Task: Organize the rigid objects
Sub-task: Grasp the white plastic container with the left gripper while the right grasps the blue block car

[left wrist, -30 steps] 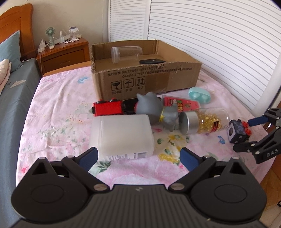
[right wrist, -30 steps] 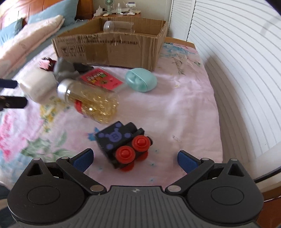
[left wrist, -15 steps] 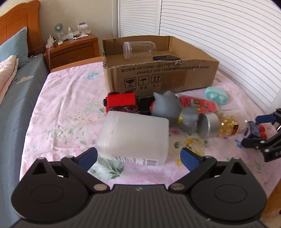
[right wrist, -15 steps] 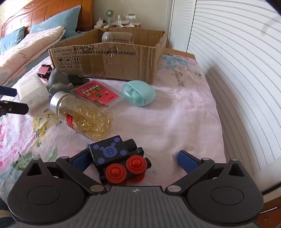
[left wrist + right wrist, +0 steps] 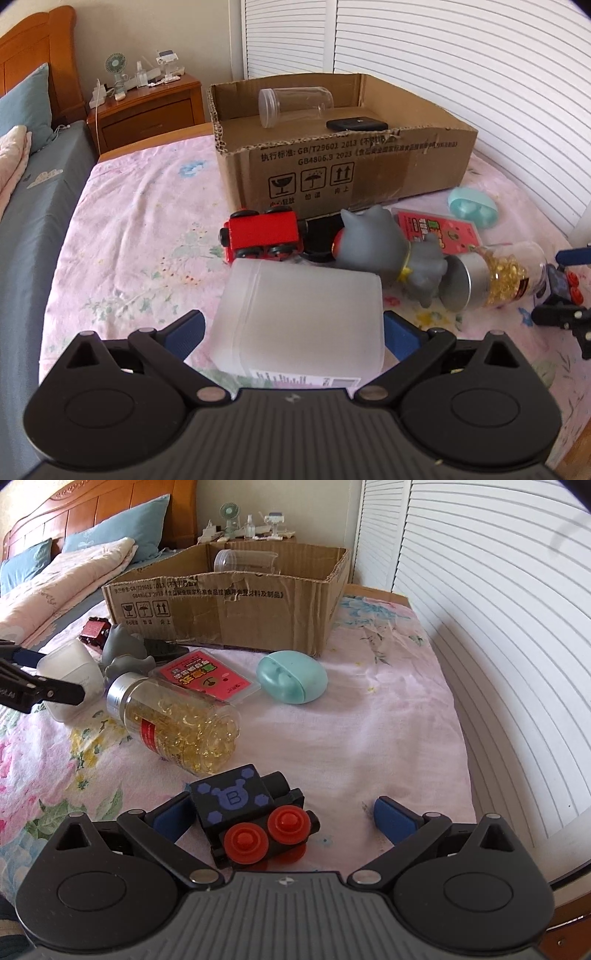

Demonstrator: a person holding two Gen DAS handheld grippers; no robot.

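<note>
My left gripper [image 5: 293,332] is open, its fingers on either side of a frosted white plastic container [image 5: 303,317] lying on the floral bedspread. My right gripper [image 5: 284,812] is open around a black toy block with red wheels [image 5: 255,812], which sits against its left finger. A cardboard box [image 5: 343,158] stands beyond, holding a clear jar [image 5: 295,105] and a black phone [image 5: 356,124]. A red toy train [image 5: 262,234], a grey rubber cat [image 5: 391,254], a capsule bottle [image 5: 173,720], a red card pack [image 5: 207,677] and a teal case [image 5: 291,677] lie in front of it.
A wooden nightstand [image 5: 147,107] with a small fan stands at the back left. A grey-blue blanket [image 5: 26,206] covers the bed's left side. White louvred doors [image 5: 480,609] run along the right. The bed edge lies close to my right gripper.
Both grippers have moved forward: the white container now lies between the left fingers, and the black toy block lies between the right fingers.
</note>
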